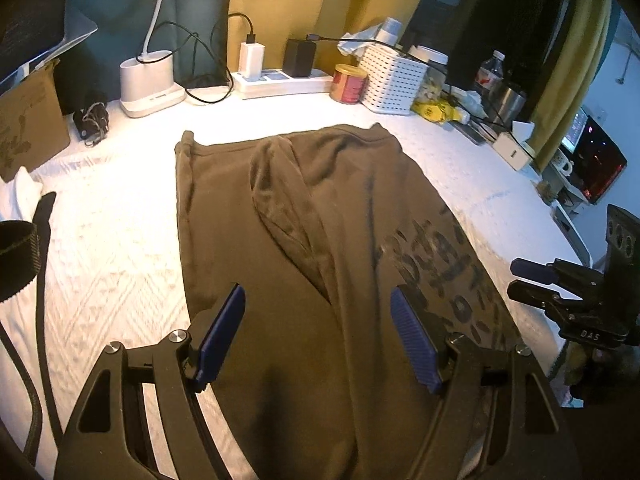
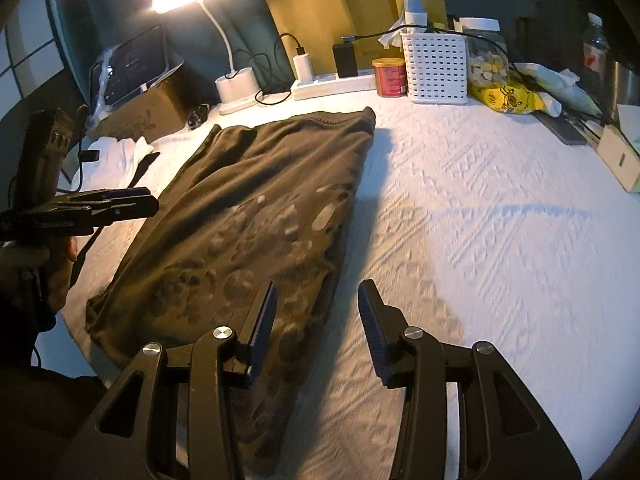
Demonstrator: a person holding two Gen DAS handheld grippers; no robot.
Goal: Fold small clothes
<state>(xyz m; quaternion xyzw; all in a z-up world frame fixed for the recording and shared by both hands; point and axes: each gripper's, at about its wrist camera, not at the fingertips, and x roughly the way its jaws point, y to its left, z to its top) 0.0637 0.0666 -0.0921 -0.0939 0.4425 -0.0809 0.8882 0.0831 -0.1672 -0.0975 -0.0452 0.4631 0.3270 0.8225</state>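
An olive-brown garment (image 1: 320, 240) with a dark print lies flat on the white textured table cover (image 1: 112, 240), folded lengthwise into a long strip; it also shows in the right wrist view (image 2: 248, 216). My left gripper (image 1: 318, 304) is open and empty above the near end of the garment. My right gripper (image 2: 316, 300) is open and empty over the garment's near right edge. The right gripper shows at the right edge of the left wrist view (image 1: 532, 280). The left gripper shows at the left of the right wrist view (image 2: 148, 200).
At the back stand a desk lamp (image 2: 236, 88), power strip (image 1: 280, 82), red can (image 1: 348, 84), white basket (image 1: 394, 80), bottles and clutter. A cardboard box with a tablet (image 2: 136, 64) and white cloth (image 2: 116, 152) lie at the left. A black cable (image 1: 40, 280) runs along the left.
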